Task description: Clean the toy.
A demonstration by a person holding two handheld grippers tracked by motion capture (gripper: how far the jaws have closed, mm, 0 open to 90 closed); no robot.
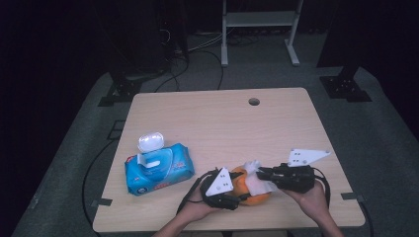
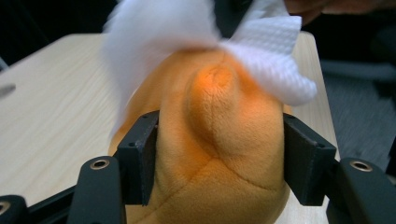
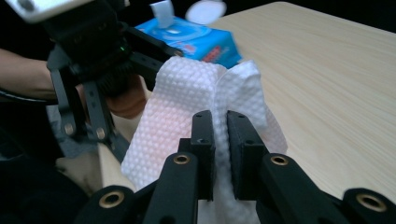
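Observation:
An orange plush toy (image 1: pixel 253 198) sits near the table's front edge. My left gripper (image 1: pixel 241 191) is shut on it; in the left gripper view both pads press into the toy's (image 2: pixel 219 107) sides. A white wipe (image 1: pixel 257 181) lies draped over the top of the toy. My right gripper (image 1: pixel 260 173) comes in from the right and is shut on that wipe. In the right gripper view its jaws (image 3: pixel 220 126) pinch the dimpled wipe (image 3: pixel 182 98). The wipe (image 2: pixel 275 56) hangs over the toy's upper part in the left gripper view.
A blue pack of wet wipes (image 1: pixel 158 170) lies at the left of the wooden table (image 1: pixel 222 128), its white lid (image 1: pixel 150 141) flipped open with a wipe sticking out. A round hole (image 1: pixel 254 101) is near the table's far edge. A metal stand's legs stand on the floor beyond.

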